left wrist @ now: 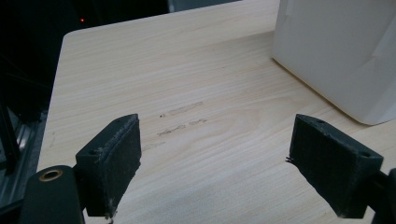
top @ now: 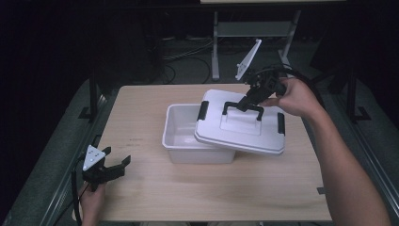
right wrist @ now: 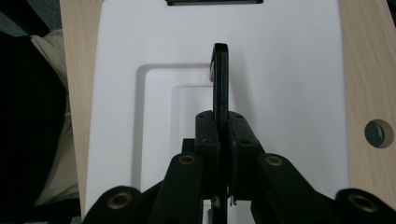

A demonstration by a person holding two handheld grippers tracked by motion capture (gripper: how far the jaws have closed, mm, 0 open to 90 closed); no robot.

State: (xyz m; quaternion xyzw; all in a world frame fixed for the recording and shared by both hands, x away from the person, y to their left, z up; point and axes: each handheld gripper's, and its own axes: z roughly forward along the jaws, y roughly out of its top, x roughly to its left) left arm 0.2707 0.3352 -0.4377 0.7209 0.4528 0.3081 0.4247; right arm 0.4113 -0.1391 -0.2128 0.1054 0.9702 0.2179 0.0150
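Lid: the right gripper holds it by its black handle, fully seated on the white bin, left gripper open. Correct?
Not seated. The high view shows the lid tilted, overhanging the bin. The right gripper grips the handle; left gripper open.

— What can't you make out?
— My lid (top: 241,126) covers the right half of the box (top: 188,134), so what lies inside there is hidden. In my left gripper view the box (left wrist: 336,51) is cut off at the top and right edges.
— And the handle (right wrist: 220,79)?
— Its lower part disappears between my shut jaws; the lid's near edge is cut off.
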